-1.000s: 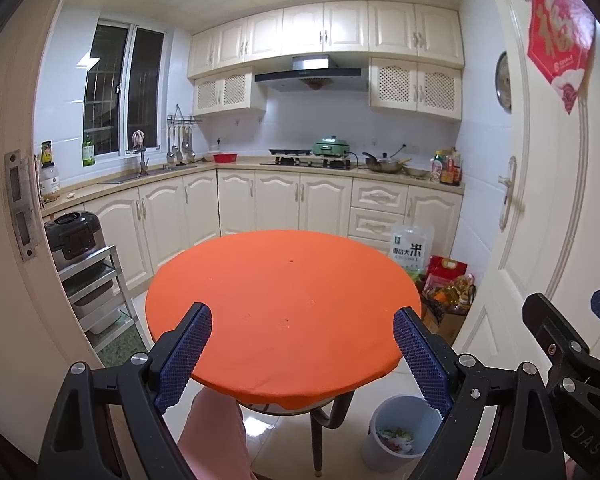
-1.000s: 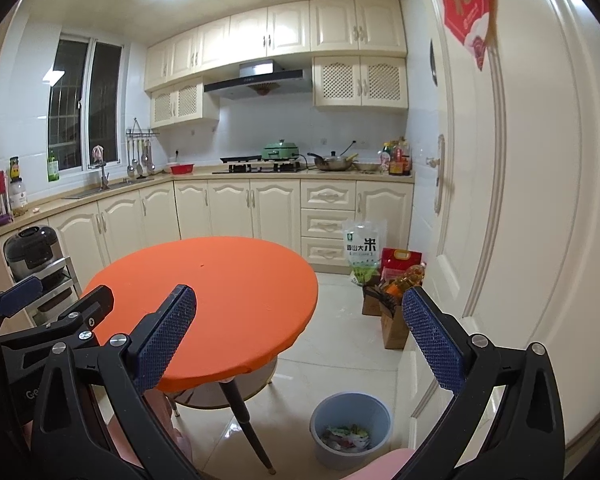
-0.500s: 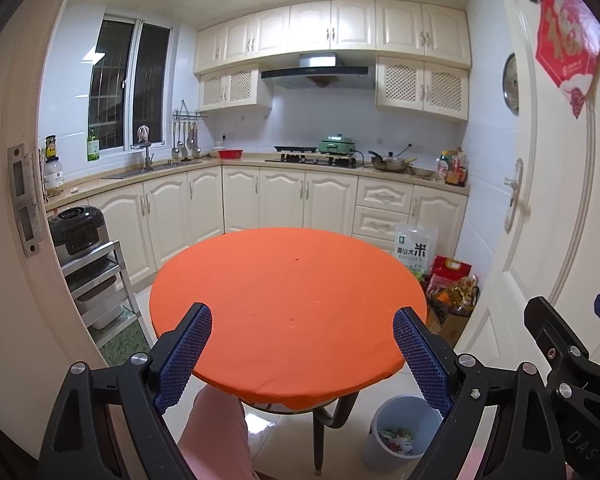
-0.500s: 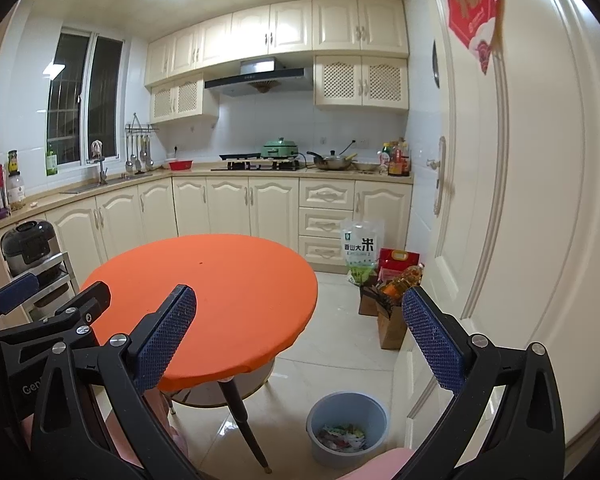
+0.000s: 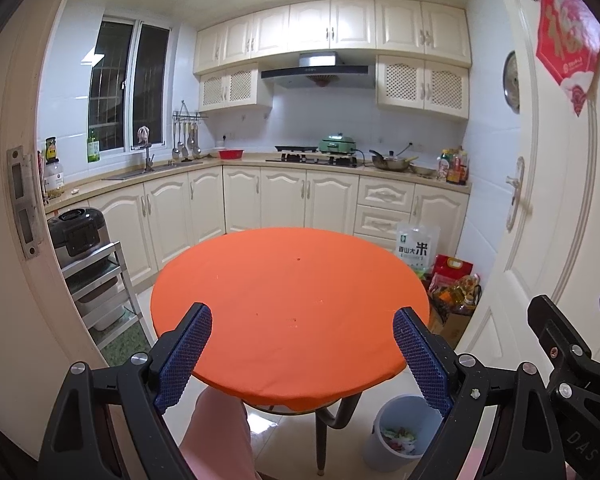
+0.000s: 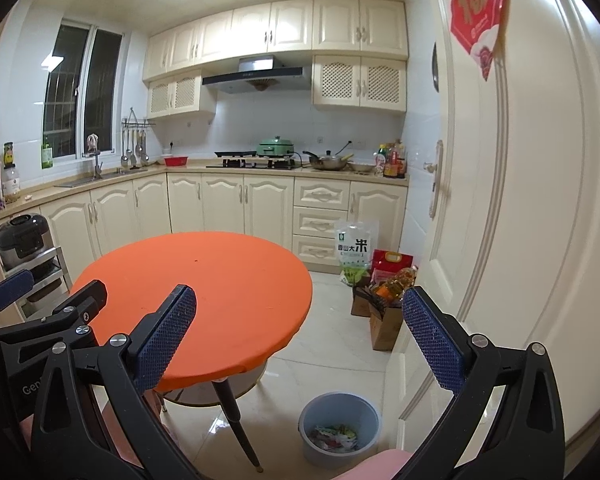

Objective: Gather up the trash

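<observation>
A grey-blue waste bin (image 5: 400, 436) (image 6: 340, 428) stands on the floor by the near right of the round orange table (image 5: 288, 308) (image 6: 204, 292), with colourful wrappers inside. The tabletop carries only a few tiny specks. My left gripper (image 5: 302, 352) is open with nothing between its blue pads, held in front of the table's near edge. My right gripper (image 6: 300, 336) is open and empty too, held above the floor right of the table. Each gripper shows at the edge of the other's view.
A white door (image 6: 500, 200) with a handle stands close on the right. Rice bags and a box of bottles (image 6: 384, 292) sit on the floor beyond the bin. A rice cooker on a metal rack (image 5: 80, 236) is at the left. Kitchen cabinets line the back.
Both views have drifted slightly upward and back from the table; the grippers stay open and empty.
</observation>
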Demonstrator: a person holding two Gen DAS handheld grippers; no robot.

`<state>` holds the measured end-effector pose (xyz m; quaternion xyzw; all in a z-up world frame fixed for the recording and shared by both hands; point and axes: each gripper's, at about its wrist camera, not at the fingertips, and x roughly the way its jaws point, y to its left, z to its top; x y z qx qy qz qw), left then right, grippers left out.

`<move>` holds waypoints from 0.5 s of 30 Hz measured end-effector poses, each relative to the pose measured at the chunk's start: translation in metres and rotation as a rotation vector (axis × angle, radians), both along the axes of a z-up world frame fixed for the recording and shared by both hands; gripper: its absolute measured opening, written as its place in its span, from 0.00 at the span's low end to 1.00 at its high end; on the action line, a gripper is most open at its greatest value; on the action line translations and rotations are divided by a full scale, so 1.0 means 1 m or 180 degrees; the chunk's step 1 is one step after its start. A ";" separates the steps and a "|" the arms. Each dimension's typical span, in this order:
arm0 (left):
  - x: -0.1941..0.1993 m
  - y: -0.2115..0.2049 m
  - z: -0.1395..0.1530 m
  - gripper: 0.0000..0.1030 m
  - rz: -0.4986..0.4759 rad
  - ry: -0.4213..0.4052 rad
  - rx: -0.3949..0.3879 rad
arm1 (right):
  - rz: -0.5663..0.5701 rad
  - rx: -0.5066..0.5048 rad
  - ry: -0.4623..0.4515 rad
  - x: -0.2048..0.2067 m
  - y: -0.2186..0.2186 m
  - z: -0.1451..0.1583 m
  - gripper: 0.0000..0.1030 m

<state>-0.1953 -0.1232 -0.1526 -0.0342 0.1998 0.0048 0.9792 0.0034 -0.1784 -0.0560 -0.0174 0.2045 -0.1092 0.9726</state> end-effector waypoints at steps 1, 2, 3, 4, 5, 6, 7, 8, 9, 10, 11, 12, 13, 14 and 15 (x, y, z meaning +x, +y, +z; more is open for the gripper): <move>-0.001 0.001 -0.001 0.87 -0.0005 -0.0006 0.0002 | -0.0004 0.0002 -0.0002 0.000 -0.001 0.000 1.00; -0.002 0.000 -0.002 0.87 -0.0006 -0.0015 0.0014 | -0.0012 -0.0001 0.0000 0.000 -0.001 0.001 1.00; -0.002 0.000 -0.002 0.87 -0.0003 -0.0024 0.0032 | -0.0021 -0.0009 0.0003 0.000 -0.001 0.001 1.00; -0.001 0.000 -0.001 0.87 0.0002 -0.0031 0.0047 | -0.0038 -0.0025 0.0005 0.000 -0.001 0.001 1.00; -0.001 0.000 -0.003 0.87 0.0001 -0.0037 0.0054 | -0.0049 -0.0042 0.0002 -0.001 -0.001 0.001 1.00; 0.000 0.000 -0.003 0.87 0.0000 -0.0040 0.0054 | -0.0057 -0.0056 -0.0005 -0.001 -0.001 0.002 1.00; 0.000 0.000 -0.004 0.87 -0.0010 -0.0037 0.0050 | -0.0063 -0.0062 -0.0009 -0.001 -0.001 0.002 1.00; 0.001 0.001 -0.004 0.87 -0.0021 -0.0032 0.0042 | -0.0069 -0.0062 -0.0010 -0.001 -0.001 0.002 1.00; 0.001 0.001 -0.004 0.87 -0.0029 -0.0027 0.0033 | -0.0072 -0.0059 -0.0010 -0.001 -0.002 0.002 1.00; 0.002 0.001 -0.004 0.87 -0.0032 -0.0024 0.0028 | -0.0072 -0.0057 -0.0011 -0.002 -0.002 0.003 1.00; 0.001 0.001 -0.004 0.87 -0.0030 -0.0025 0.0031 | -0.0073 -0.0055 -0.0013 -0.002 -0.002 0.003 1.00; 0.001 0.001 -0.004 0.87 -0.0028 -0.0031 0.0036 | -0.0078 -0.0057 -0.0014 -0.002 -0.002 0.003 1.00; 0.001 0.001 -0.004 0.87 -0.0027 -0.0035 0.0037 | -0.0080 -0.0059 -0.0017 -0.003 -0.002 0.002 1.00; -0.001 0.002 -0.005 0.87 -0.0028 -0.0038 0.0035 | -0.0080 -0.0056 -0.0024 -0.003 -0.002 0.002 1.00; -0.001 0.002 -0.005 0.87 -0.0031 -0.0037 0.0032 | -0.0078 -0.0048 -0.0030 -0.003 -0.003 0.002 1.00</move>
